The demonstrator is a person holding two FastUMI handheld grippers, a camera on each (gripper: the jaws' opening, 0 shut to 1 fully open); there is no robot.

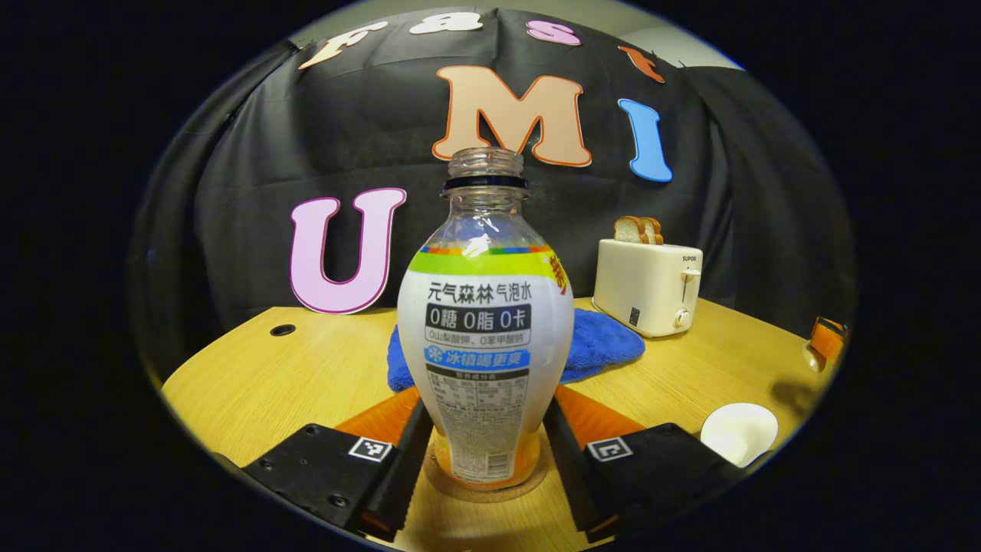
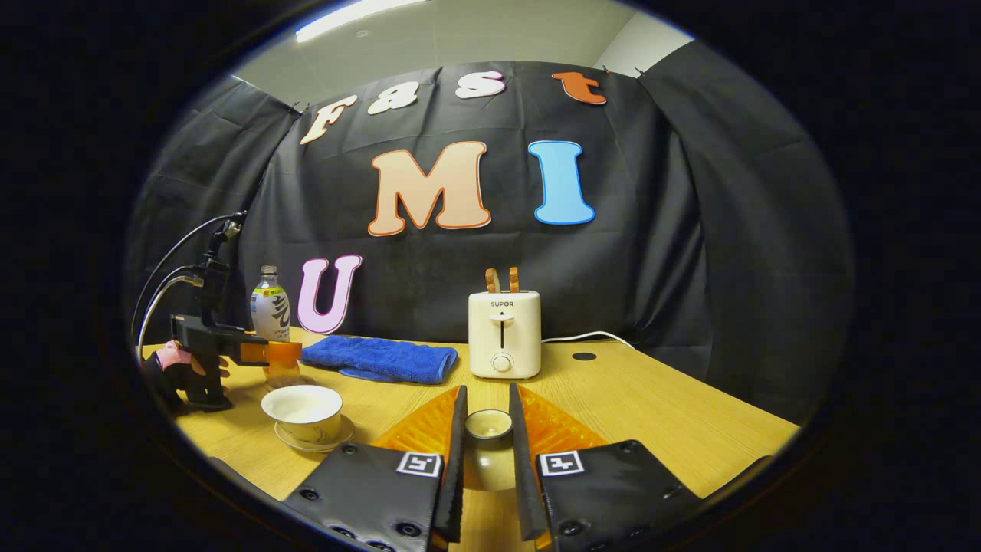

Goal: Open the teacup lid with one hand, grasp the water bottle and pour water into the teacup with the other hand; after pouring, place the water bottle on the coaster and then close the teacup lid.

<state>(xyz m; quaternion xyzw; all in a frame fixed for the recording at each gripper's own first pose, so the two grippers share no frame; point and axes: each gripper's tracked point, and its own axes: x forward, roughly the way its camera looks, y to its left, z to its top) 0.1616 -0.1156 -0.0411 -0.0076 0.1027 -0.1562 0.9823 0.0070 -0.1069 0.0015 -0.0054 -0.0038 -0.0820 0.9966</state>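
Note:
The water bottle [image 1: 485,322], clear with a white label and no cap, stands upright on a round brown coaster [image 1: 490,494]. My left gripper [image 1: 487,400] is shut on its lower body, one finger pressing each side. In the right gripper view that gripper [image 2: 268,353] and the bottle [image 2: 270,310] stand at the far left, held by a hand. The white teacup [image 2: 303,410] sits uncovered on its saucer [image 2: 337,441], just in front of the bottle. My right gripper [image 2: 487,389] is shut on the teacup lid [image 2: 488,429], holding it knob up, low over the table.
A cream toaster [image 2: 504,333] with bread slices stands at the back of the wooden table [image 2: 651,406]. A folded blue towel [image 2: 379,359] lies between it and the bottle. The teacup [image 1: 739,433] is at the lower right in the left gripper view.

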